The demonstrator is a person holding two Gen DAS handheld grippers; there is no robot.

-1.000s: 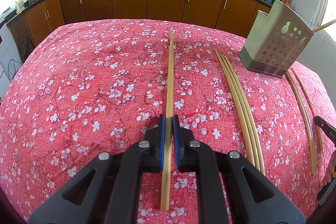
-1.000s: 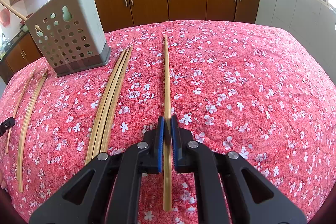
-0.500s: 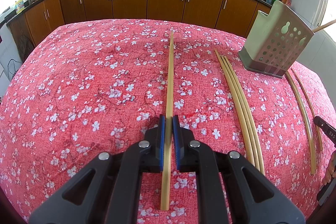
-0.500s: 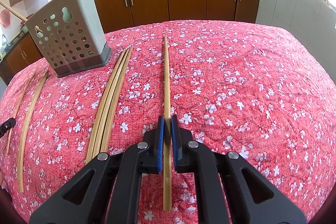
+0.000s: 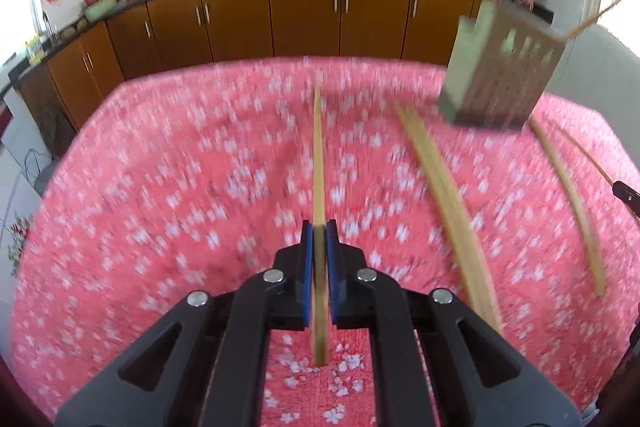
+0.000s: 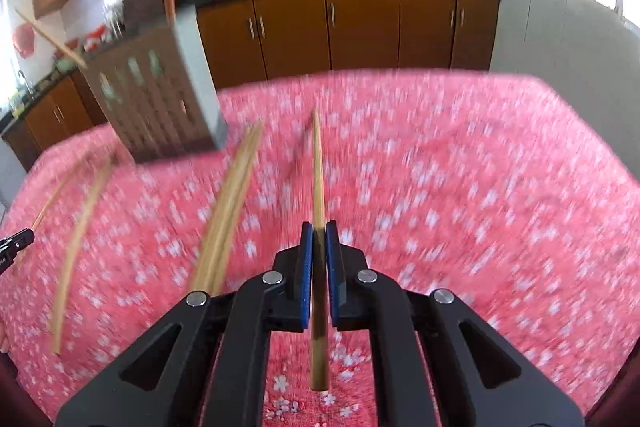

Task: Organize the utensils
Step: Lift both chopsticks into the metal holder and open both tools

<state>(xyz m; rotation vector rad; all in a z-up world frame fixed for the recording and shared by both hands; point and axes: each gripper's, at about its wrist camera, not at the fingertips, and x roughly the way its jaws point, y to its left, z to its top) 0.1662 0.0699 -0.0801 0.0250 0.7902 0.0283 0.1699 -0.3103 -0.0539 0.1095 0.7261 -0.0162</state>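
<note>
The red flowered cloth point(image 5: 160, 207) is spread under both tools. The grey holder with holes point(image 5: 500, 75) is the biggest thing on it. From the left gripper point(image 5: 319, 239) the holder is seen far ahead and off to the right. From the right gripper point(image 6: 319, 239) the same holder point(image 6: 160, 99) is seen far ahead and off to the left. So the holder is found between the two tools. By the look of it, it stands a bit closer to the right one, but this cannot be told for sure.

A few sticks are already stood up in the holder. A bundle of chopsticks point(image 5: 444, 203) is left lying on the cloth, to the right of the left tool. More loose sticks point(image 5: 568, 203) are seen farther right, near the holder's foot.

One chopstick point(image 5: 319, 163) is pinched tight between the blue pads of the left tool. Another chopstick point(image 6: 319, 179) is pinched the same way in the right tool. Each stick is gripped near its back end, and a short stub is left sticking out toward the camera. Each long stick is lined up straight with its tool, pointing forward and away. The thin tips are pointed at the far side of the table.

It is judged that each stick must be swung inward toward the holder. Then it must be tipped up, so one end can be dropped into the open top.
</note>
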